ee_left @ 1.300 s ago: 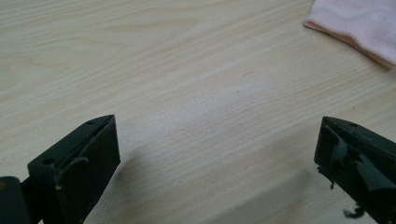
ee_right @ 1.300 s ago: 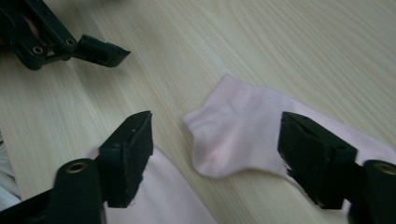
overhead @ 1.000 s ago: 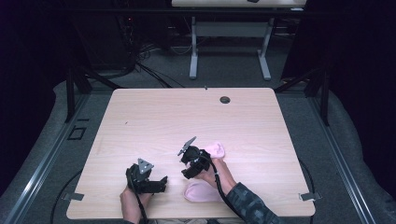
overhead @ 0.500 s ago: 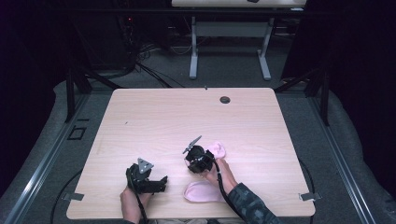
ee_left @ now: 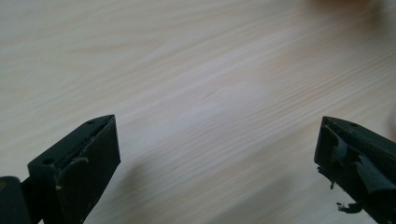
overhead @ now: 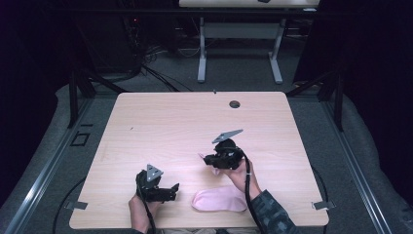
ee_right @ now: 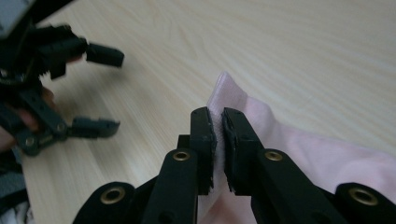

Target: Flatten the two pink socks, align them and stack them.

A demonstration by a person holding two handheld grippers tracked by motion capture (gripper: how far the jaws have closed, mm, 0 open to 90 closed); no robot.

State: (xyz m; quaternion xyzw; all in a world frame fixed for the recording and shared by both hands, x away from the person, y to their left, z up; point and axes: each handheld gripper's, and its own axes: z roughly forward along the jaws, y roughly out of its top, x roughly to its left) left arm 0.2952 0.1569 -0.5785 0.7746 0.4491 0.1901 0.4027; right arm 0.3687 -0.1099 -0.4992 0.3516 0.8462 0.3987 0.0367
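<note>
Since one second ago you are carrying your right gripper [overhead: 210, 160] a little away from you, and the pink cloth [overhead: 219, 200] near the table [overhead: 170, 122] edge is lying flatter. Your right gripper view is showing its jaws pinching a pink cloth edge [ee_right: 223, 93]. Your left gripper [overhead: 171, 191] is resting low beside it, jaws wide apart, holding nothing over bare wood.

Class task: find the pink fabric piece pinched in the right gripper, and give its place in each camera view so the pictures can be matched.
High view: pink fabric piece, a corner poking out left of the right gripper, mid-table.
Left gripper view: not in it.
Right gripper view: centre, between the shut jaws.
Shared landmark: light wooden table.
</note>
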